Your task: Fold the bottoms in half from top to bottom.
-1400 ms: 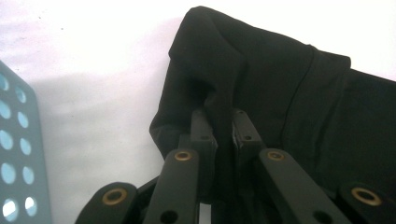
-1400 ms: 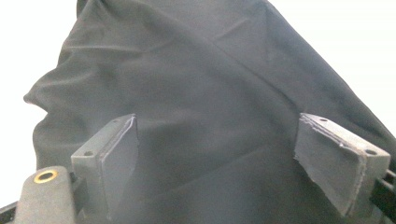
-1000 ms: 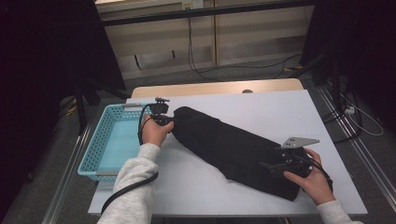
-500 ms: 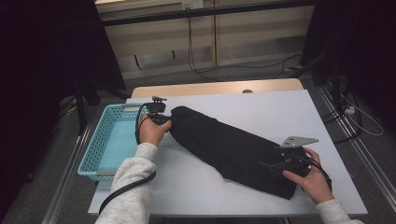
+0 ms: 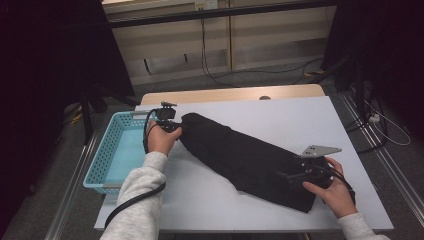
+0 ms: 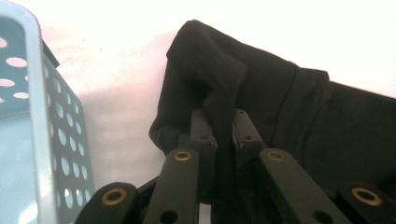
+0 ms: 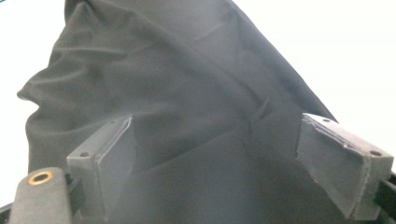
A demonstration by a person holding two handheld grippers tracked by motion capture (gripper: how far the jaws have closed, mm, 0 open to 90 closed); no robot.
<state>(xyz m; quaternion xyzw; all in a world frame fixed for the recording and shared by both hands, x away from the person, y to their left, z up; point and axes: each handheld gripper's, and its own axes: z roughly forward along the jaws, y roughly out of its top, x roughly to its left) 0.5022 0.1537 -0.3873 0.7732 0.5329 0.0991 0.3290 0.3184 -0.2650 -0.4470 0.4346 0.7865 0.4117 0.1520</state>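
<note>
black cloth (image 6: 280,107) pinched in left gripper (image 6: 219,116), under spread right gripper (image 7: 215,140).

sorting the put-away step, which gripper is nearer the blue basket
Left. The left gripper pinches the black cloth right beside the basket; the right gripper is at the cloth's far end.

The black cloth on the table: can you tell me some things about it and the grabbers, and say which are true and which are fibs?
1. The left gripper pinches a fold of the black cloth. True.
2. The right gripper is squeezed shut. False: its jaws stand wide open over the cloth.
3. The cloth lies inside the blue basket. False: it lies on the white table, beside the basket.
4. The basket sits at the table's left side in the high view. True.
</note>
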